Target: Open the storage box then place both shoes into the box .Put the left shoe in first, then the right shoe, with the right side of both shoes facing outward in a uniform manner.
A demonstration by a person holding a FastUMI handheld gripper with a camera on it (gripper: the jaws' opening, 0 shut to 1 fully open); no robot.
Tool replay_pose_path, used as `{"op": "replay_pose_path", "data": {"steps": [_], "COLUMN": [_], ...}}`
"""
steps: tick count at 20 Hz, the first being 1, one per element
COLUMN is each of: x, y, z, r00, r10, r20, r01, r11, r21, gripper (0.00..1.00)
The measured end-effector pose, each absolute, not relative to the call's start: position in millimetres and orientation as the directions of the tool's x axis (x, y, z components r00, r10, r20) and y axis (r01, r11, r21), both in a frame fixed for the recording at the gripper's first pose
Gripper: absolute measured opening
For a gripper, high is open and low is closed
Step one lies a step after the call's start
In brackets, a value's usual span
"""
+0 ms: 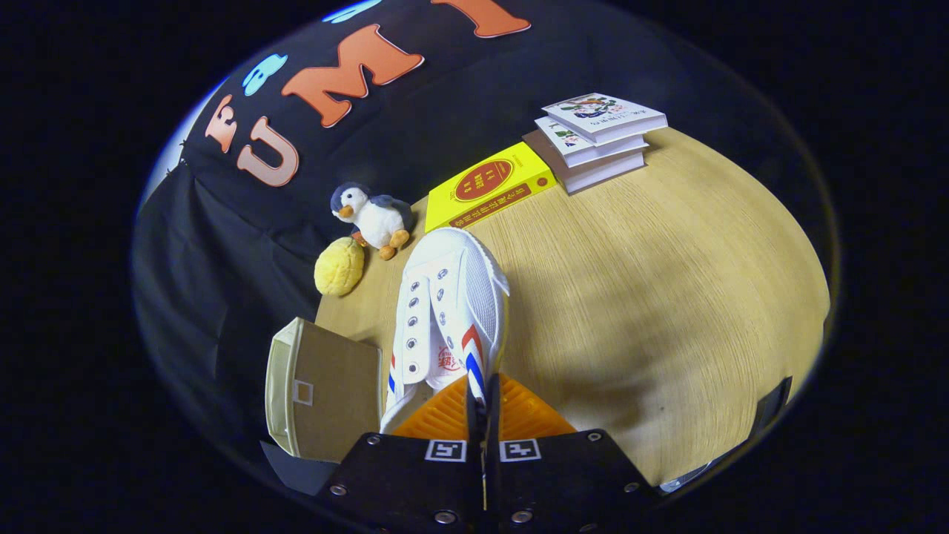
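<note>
Fingers are nearly together, pinching the side wall of a white canvas shoe at the collar, next to the red-and-blue stripes. Shoe hangs toe-away from the camera, laces-less eyelets showing, lower centre of the frame. Looks lifted clear of the counter; its shadow falls to the right on the wood, but I can't confirm contact at the toe.

Storage box sits lower left, just beside the shoe, at the counter's edge. A tan panel with a small label frame faces the camera; can't tell if that's the lid or a wall, or whether it's open. No second shoe in frame, and I can't tell left from right on this one.

My read: carry-to-box step. To do it well:
- Grip is thin fabric only, so the shoe can swing or slip; keep the motion slow, no wrist snaps.
- Swing left toward the box, clear its near wall before lowering.
- Check which side faces outward before release; the task wants the right side out.
- Set the sole down flat, then open.

Surface: light wood-grain counter, mostly bare at right. Upper middle: yellow book, stack of white books behind it. Left of those: plush penguin and a yellow bumpy soft toy, well away from the path to the box. Black cloth backdrop behind.
</note>
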State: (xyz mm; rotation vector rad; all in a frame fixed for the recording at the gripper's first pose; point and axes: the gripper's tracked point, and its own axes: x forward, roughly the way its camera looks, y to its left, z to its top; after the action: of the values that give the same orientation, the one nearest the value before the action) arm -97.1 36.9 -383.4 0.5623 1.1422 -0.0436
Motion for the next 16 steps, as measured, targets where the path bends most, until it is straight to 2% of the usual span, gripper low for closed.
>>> {"op": "replay_pose_path", "data": {"steps": [8, 16], "x": [-67.4, -56.3], "y": [117.8, 222.0], "z": [-319.3, -299.0], "r00": [0.443, 0.400], "r10": [0.310, 0.411], "r20": [-0.841, -0.819], "r01": [0.173, 0.062], "r11": [0.891, 0.880], "r21": [0.419, 0.471], "gripper": [0.02, 0.02]}}
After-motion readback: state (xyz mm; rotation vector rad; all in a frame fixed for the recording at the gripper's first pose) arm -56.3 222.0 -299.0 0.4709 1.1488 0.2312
